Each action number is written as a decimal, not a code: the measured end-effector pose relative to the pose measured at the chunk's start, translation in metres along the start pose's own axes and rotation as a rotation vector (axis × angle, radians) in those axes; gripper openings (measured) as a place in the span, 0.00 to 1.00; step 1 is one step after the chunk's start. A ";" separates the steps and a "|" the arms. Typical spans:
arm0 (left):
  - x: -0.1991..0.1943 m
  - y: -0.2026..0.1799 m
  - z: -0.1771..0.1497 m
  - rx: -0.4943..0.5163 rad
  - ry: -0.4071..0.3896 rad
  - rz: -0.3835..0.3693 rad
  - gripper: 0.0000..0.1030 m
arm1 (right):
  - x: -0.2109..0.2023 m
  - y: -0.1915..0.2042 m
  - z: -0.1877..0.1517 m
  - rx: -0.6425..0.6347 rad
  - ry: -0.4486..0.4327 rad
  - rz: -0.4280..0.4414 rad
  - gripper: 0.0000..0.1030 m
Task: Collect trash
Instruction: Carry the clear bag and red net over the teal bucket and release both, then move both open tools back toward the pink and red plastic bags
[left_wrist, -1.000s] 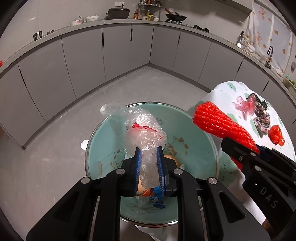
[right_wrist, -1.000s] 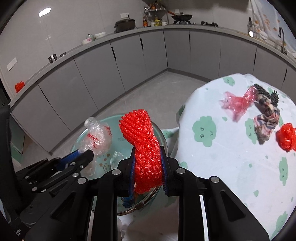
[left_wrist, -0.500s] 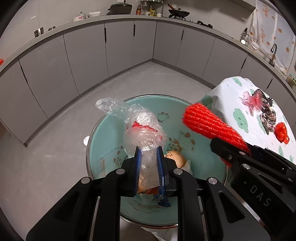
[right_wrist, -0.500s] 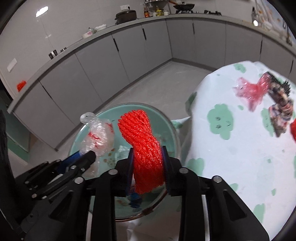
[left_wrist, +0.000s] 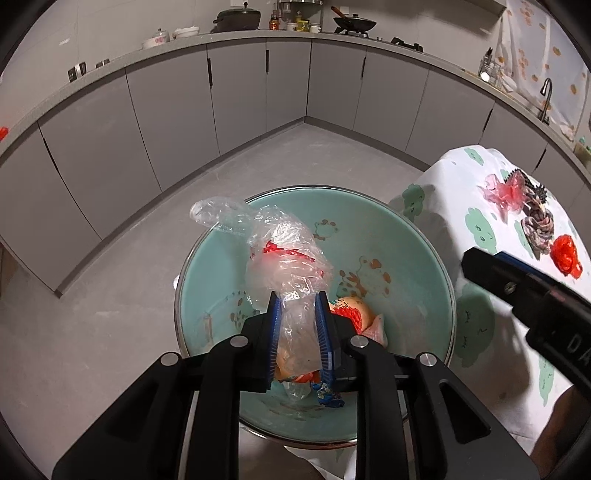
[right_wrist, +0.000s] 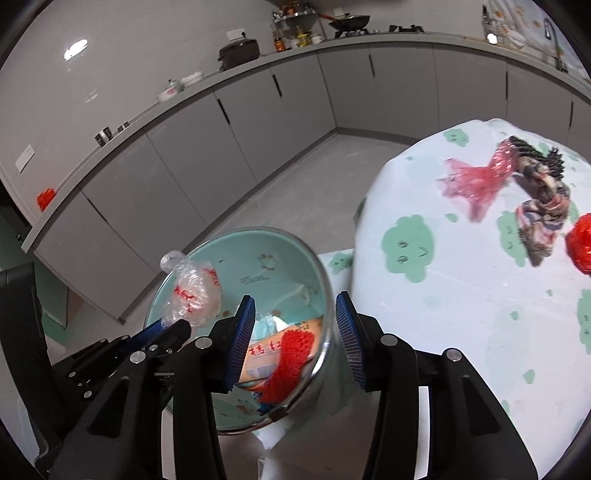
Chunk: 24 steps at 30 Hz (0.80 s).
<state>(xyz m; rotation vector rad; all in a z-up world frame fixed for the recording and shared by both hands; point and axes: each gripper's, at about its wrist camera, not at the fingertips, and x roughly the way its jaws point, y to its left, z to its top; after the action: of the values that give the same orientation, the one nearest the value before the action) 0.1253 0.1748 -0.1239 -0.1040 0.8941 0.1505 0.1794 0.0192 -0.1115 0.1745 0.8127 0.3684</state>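
A teal basin (left_wrist: 373, 218) with a metal rim stands below both grippers, beside the table. My left gripper (left_wrist: 297, 300) holds a crumpled clear plastic bag (left_wrist: 284, 258) with red print upright over the basin; its jaws are opening, and the pads still touch the bag. My right gripper (right_wrist: 295, 297) is above the basin's rim (right_wrist: 258, 230) with its jaws opening and nothing between them. The red foam net (right_wrist: 291, 354) lies in the basin on an orange packet (right_wrist: 264, 356), also seen as a red patch (left_wrist: 345, 314) in the left wrist view.
A table with a white cloth printed with green clouds (right_wrist: 443, 314) stands to the right. On it lie a pink mesh bag (right_wrist: 476, 177), a patterned cloth twist (right_wrist: 543, 195) and a red crumpled scrap (right_wrist: 581, 243). Grey cabinets line the far walls.
My right gripper has opened and the red foam net has dropped from it into the basin. The left gripper's pads have parted a little around the clear bag.
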 end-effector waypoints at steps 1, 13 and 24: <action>-0.002 -0.002 0.000 0.005 -0.003 0.003 0.27 | -0.003 -0.001 0.000 -0.003 -0.008 -0.012 0.45; -0.038 -0.023 0.005 0.028 -0.086 0.041 0.71 | -0.040 -0.032 -0.002 0.028 -0.082 -0.097 0.45; -0.064 -0.067 0.006 0.092 -0.141 -0.012 0.83 | -0.082 -0.071 -0.008 0.065 -0.159 -0.183 0.56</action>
<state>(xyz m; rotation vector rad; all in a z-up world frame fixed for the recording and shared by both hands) 0.1022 0.1042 -0.0686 -0.0126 0.7583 0.1034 0.1400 -0.0776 -0.0817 0.1860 0.6775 0.1530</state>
